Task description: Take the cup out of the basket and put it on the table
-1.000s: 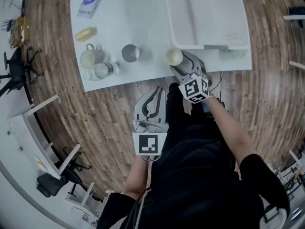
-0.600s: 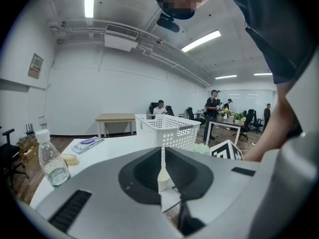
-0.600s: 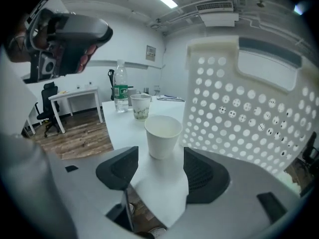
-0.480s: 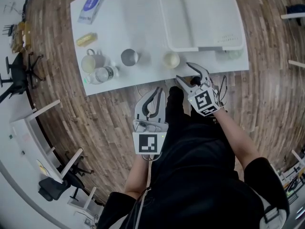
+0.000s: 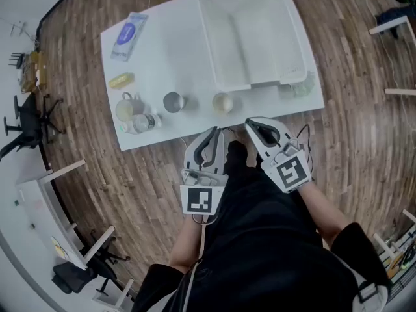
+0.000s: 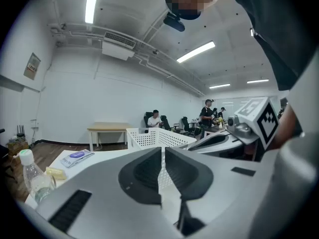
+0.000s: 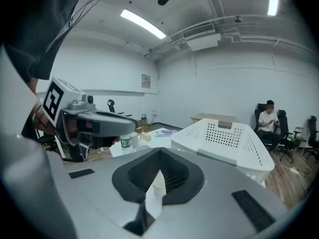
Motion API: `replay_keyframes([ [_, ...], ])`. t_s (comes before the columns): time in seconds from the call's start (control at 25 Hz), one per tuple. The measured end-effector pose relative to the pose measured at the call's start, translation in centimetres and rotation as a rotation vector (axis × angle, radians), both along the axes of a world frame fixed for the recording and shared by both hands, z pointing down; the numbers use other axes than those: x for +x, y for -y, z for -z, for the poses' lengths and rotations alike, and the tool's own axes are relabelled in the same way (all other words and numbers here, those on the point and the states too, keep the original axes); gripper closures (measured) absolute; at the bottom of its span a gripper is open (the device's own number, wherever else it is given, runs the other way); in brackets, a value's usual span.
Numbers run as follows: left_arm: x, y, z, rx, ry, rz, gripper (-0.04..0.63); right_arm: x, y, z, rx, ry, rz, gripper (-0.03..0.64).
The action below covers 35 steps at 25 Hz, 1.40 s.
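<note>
- The cup (image 5: 223,101) is seen standing upright on the counter (image 5: 169,51), just in front of the basket (image 5: 296,44) and not inside it
- The job is judged to be done
- The left tongs (image 6: 163,153) are closed down to a thin slit, and nothing is held in them
- The right tongs (image 7: 159,153) are closed tight, and nothing is held in them either
- Both tongs are held off the counter's near edge, apart from the cup
- The cup is thought to be light and thin, so it could be tipped by a small bump or squashed by a hard squeeze
- If it had to be picked up again, it would best be taken gently by its side wall, close under the rim
</note>
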<state>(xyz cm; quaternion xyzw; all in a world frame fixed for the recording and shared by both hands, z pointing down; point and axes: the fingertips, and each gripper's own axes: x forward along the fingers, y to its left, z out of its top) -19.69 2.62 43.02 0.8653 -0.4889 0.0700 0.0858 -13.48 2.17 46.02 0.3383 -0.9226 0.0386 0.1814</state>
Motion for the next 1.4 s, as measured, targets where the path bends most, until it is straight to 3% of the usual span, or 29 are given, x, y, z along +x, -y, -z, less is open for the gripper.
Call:
replay_keyframes([
  [0.36, 3.0, -0.1, 3.4, 0.052, -0.056, -0.057, 0.577, 3.0, -0.4, 6.2, 0.069, 0.115, -0.031, 0.594],
  [0.64, 4.3, 0.8, 5.0, 0.071, -0.024, -0.071, 0.577, 6.1, 1.1, 7.6, -0.010, 0.175, -0.066, 0.594],
  [1.12, 6.8, 2.3, 5.2, 0.079, 0.032, -0.065, 0.577, 11.5, 2.8, 10.1, 0.006, 0.205, -0.021, 0.594],
  [1.4, 7.5, 3.3, 4.8, 0.072, 0.037, -0.048, 0.577, 12.1, 4.2, 10.6, 0.022, 0.231, 0.001, 0.594],
])
